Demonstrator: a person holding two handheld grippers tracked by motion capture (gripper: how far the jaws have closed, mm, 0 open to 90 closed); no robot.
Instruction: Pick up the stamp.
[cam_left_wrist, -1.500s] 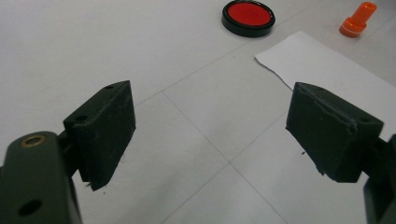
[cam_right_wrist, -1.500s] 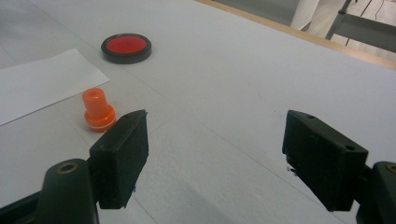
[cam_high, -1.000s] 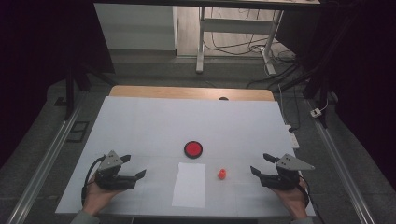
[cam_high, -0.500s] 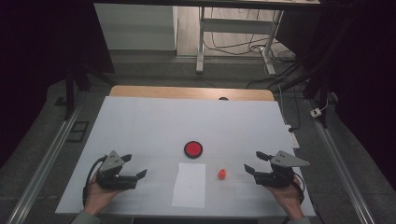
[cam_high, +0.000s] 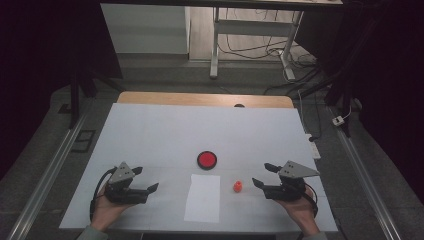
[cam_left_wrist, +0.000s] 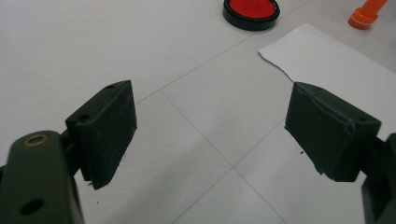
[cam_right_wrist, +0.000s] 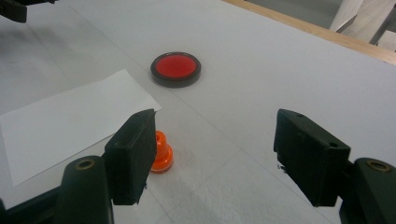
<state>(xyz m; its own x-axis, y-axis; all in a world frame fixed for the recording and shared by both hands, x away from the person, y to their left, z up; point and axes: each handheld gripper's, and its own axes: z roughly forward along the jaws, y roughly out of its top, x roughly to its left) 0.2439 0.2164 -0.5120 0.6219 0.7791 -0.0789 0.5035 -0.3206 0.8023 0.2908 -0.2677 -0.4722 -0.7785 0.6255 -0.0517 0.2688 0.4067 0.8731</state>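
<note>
A small orange stamp (cam_high: 238, 187) stands on the white table, just right of a sheet of white paper (cam_high: 203, 197). Beyond the paper lies a round red ink pad (cam_high: 206, 159) with a black rim. My right gripper (cam_high: 261, 174) hovers to the right of the stamp and is open; its jaws have just been closing slightly, with nothing between them. In the right gripper view the stamp (cam_right_wrist: 162, 152) peeks out behind the left jaw of that gripper (cam_right_wrist: 215, 133). My left gripper (cam_high: 146, 178) rests left of the paper, open and empty (cam_left_wrist: 210, 109).
The white table cover (cam_high: 150, 135) ends in a wooden strip (cam_high: 200, 99) at the far side. Metal rails run along both sides. Desk legs and cables stand on the floor beyond. A corner of the paper (cam_left_wrist: 327, 60) and the ink pad (cam_left_wrist: 251, 10) lie ahead of the left gripper.
The right hand has carried its gripper leftward, closer to the orange stamp. The left gripper has stayed where it was.
</note>
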